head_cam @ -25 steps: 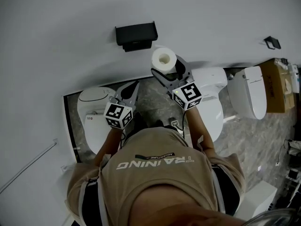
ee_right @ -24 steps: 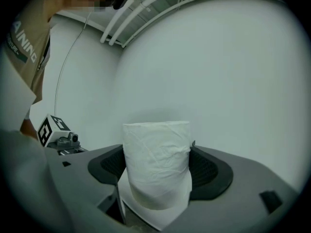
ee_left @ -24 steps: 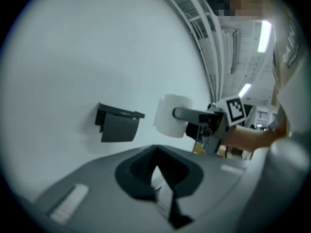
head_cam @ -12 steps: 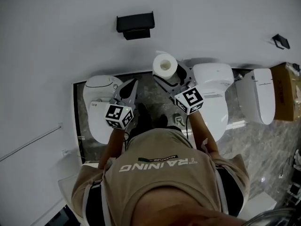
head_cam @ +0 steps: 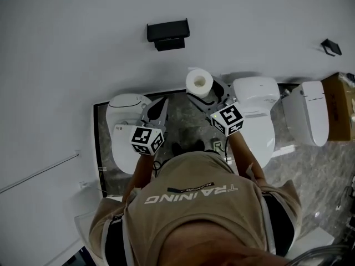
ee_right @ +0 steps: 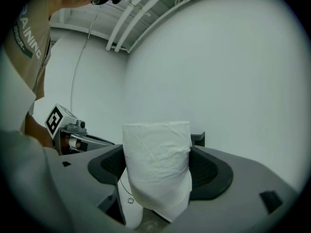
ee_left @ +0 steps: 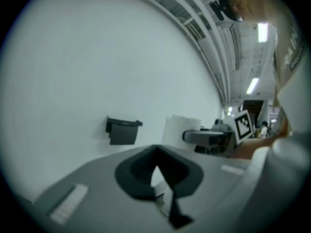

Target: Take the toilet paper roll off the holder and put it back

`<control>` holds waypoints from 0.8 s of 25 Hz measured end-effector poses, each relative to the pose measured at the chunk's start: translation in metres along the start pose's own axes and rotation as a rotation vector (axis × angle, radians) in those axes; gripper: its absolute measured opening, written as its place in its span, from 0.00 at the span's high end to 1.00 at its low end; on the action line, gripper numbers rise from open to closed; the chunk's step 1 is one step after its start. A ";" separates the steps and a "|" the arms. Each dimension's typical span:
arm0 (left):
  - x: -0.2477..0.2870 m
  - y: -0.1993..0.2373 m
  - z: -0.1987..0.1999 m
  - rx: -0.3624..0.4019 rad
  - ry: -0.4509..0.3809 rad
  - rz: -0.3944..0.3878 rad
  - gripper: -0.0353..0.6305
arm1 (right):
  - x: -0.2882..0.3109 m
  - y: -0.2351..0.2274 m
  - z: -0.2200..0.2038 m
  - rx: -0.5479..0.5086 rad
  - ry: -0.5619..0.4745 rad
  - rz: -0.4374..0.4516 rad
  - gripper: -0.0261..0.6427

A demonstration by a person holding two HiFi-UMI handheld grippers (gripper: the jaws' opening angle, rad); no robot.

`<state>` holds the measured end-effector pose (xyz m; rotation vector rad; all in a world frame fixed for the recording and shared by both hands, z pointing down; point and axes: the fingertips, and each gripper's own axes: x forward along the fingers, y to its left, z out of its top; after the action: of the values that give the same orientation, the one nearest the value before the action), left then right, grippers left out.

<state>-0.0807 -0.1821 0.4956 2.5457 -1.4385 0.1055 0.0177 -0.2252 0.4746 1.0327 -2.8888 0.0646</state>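
The white toilet paper roll (head_cam: 199, 82) hangs in the air in front of the wall, with my right gripper (head_cam: 206, 93) shut on its sides. In the right gripper view the roll (ee_right: 158, 166) fills the gap between the dark pads (ee_right: 210, 171). The black holder (head_cam: 168, 34) is on the wall, up and to the left of the roll, and holds nothing. My left gripper (head_cam: 158, 111) is lower left of the roll, its jaws together and holding nothing. In the left gripper view the holder (ee_left: 122, 130) and roll (ee_left: 177, 129) lie ahead of the left gripper (ee_left: 155, 149).
Three white toilets stand along the wall: one at the left (head_cam: 125, 132), one under my right arm (head_cam: 255, 104), one further right (head_cam: 310, 112). A second small black fitting (head_cam: 331, 47) is on the wall at far right. A cardboard box (head_cam: 344, 104) stands at the right edge.
The roll, still in my right gripper, has drawn further from the holder. The head view has shifted, so the toilets and the holder sit more to the right.
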 end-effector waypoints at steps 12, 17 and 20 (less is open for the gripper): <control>-0.003 0.034 0.008 -0.022 -0.026 0.019 0.95 | 0.070 -0.073 0.052 0.003 -0.090 -0.059 0.45; 0.011 0.046 0.026 -0.002 -0.037 0.016 0.95 | 0.123 -0.102 0.081 -0.094 -0.114 -0.054 0.45; 0.020 0.049 0.034 0.000 -0.040 0.009 0.95 | 0.153 -0.123 0.087 -0.105 -0.123 -0.063 0.45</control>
<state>-0.1140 -0.2308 0.4737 2.5556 -1.4651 0.0563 -0.0277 -0.4224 0.4021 1.1461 -2.9274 -0.1580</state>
